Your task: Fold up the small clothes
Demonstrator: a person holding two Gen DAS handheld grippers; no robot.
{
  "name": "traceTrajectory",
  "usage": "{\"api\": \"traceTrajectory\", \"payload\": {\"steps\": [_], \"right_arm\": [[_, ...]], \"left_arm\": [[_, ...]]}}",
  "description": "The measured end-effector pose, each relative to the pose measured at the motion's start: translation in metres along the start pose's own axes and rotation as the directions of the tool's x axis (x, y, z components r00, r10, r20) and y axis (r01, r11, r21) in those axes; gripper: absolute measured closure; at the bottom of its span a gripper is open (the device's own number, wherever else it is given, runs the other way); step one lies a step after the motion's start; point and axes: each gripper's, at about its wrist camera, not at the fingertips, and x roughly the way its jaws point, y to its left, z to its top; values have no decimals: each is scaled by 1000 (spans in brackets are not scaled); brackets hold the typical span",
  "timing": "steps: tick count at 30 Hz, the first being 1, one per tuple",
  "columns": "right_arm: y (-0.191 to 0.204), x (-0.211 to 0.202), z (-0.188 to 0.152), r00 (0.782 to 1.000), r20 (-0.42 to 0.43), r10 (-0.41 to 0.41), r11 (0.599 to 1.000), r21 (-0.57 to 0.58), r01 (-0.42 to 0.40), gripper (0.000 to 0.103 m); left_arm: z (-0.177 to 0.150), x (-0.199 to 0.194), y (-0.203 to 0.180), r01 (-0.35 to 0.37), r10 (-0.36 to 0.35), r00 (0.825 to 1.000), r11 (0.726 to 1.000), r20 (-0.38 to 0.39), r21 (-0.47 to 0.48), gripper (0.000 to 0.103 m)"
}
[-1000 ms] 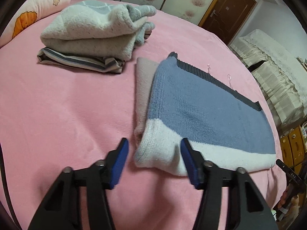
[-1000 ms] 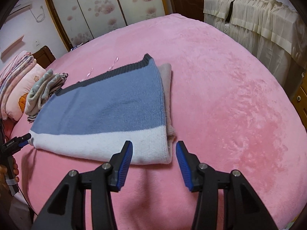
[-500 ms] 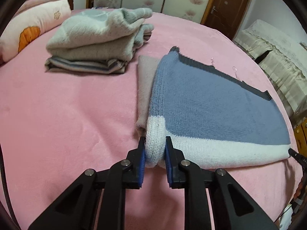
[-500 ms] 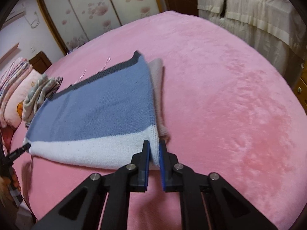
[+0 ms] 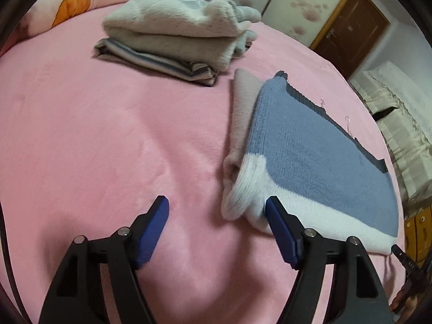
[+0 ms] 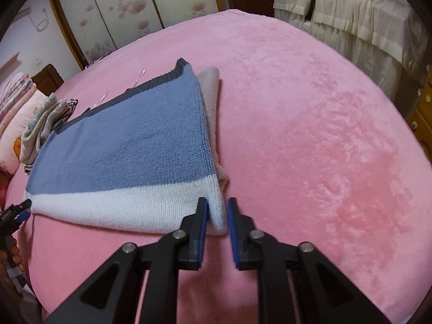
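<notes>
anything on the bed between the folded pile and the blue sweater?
Nothing: in the left wrist view only bare pink blanket separates the folded pile from the blue sweater; the sweater's beige underlayer faces the pile.

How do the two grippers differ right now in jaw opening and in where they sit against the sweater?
The left gripper stands wide open, its jaws just opened, the sweater corner loose by its right finger. The right gripper is narrow, jaws just easing apart, with the sweater's white corner between its pads. Both sit at the white hem, angled down at the pink bed.
</notes>
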Motion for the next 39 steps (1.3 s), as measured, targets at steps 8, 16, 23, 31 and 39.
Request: {"api": "traceTrajectory", "payload": {"steps": [8, 16, 23, 31, 39], "right_arm": [[16, -51, 1, 996, 84, 24, 1000, -1, -24, 82], [43, -92, 0, 983, 162, 84, 996, -7, -84, 81], [81, -99, 0, 979, 156, 130, 991, -47, -124, 75], [121, -104, -2, 967, 157, 201, 977, -104, -186, 75], [148, -90, -9, 968, 126, 216, 968, -159, -196, 75]], "left_arm": [[-13, -38, -10, -39, 39, 999, 999, -5, -26, 24], [-25, -84, -28, 55, -50, 998, 991, 44, -118, 17], [-35, -109, -50, 76, -69, 995, 993, 73, -96, 14], [-40, -105, -56, 129, -125, 991, 987, 49, -91, 12], [-46, -69, -46, 199, -200, 980, 968, 7, -154, 12]]}}
